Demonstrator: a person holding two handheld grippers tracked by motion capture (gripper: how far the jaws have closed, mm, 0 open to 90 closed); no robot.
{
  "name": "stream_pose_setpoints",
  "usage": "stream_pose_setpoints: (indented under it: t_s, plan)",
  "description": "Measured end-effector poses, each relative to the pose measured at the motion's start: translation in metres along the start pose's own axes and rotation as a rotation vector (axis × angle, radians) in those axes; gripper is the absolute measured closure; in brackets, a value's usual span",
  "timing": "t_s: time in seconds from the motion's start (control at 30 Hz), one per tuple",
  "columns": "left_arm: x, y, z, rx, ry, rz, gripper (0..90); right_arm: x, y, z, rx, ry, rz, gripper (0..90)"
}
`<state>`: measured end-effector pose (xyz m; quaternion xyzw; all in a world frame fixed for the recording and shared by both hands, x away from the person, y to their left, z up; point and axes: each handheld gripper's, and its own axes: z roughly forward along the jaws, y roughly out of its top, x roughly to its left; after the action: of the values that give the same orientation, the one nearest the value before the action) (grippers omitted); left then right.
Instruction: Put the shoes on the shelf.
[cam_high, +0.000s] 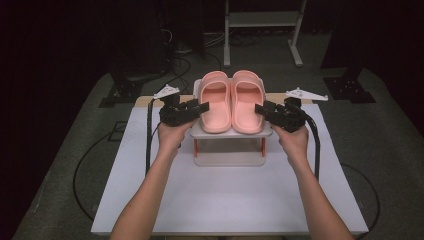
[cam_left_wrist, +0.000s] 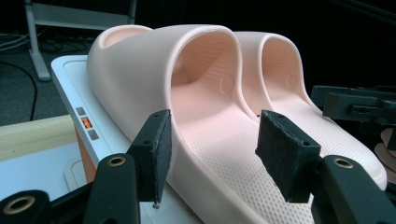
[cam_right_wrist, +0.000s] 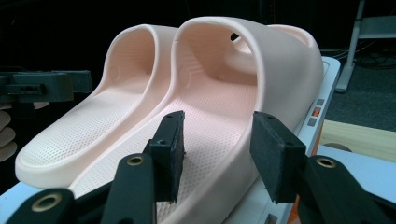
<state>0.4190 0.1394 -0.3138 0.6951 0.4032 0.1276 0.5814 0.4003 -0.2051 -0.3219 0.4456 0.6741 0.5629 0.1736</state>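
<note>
Slippers, a pink pair (cam_high: 232, 101), are seen from the high view side by side on a small white stand (cam_high: 229, 134) on the table (cam_high: 225, 200), flanked by the left gripper (cam_high: 192, 111) and right gripper (cam_high: 267, 111). In the left gripper view, open jaws straddle the left slipper's (cam_left_wrist: 205, 121) outer edge. In the right gripper view, parted jaws straddle the right slipper's (cam_right_wrist: 233, 98) outer wall.
</note>
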Motion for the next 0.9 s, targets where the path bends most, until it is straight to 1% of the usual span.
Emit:
stream_pose_setpoints:
  t_s: [0.1, 0.27, 0.4, 0.5, 0.53, 0.77, 0.9]
  plan:
    - [-0.001, -0.002, -0.003, -0.010, -0.012, -0.013, 45.3, 0.001, -0.001, -0.002, -0.003, 0.005, -0.001, 54.0]
    - [-0.001, -0.004, -0.006, -0.015, -0.013, -0.017, 45.2, 0.005, 0.000, -0.004, -0.008, 0.012, -0.003, 54.0]
    - [-0.003, -0.004, -0.009, -0.016, -0.016, -0.011, 44.8, 0.007, -0.001, -0.006, -0.010, 0.021, -0.012, 54.0]
    - [-0.008, -0.005, -0.013, -0.026, -0.021, -0.005, 44.5, 0.010, -0.002, -0.008, -0.016, 0.030, -0.011, 54.0]
    - [-0.008, -0.006, -0.014, -0.021, -0.019, -0.002, 44.5, 0.010, -0.003, -0.008, -0.018, 0.033, -0.014, 54.0]
    - [-0.013, -0.011, -0.019, -0.027, -0.017, -0.011, 43.9, 0.010, -0.008, -0.013, -0.022, 0.047, -0.007, 54.1]
    - [-0.016, -0.013, -0.021, -0.024, -0.019, -0.004, 43.7, 0.012, -0.009, -0.016, -0.020, 0.049, -0.011, 54.0]
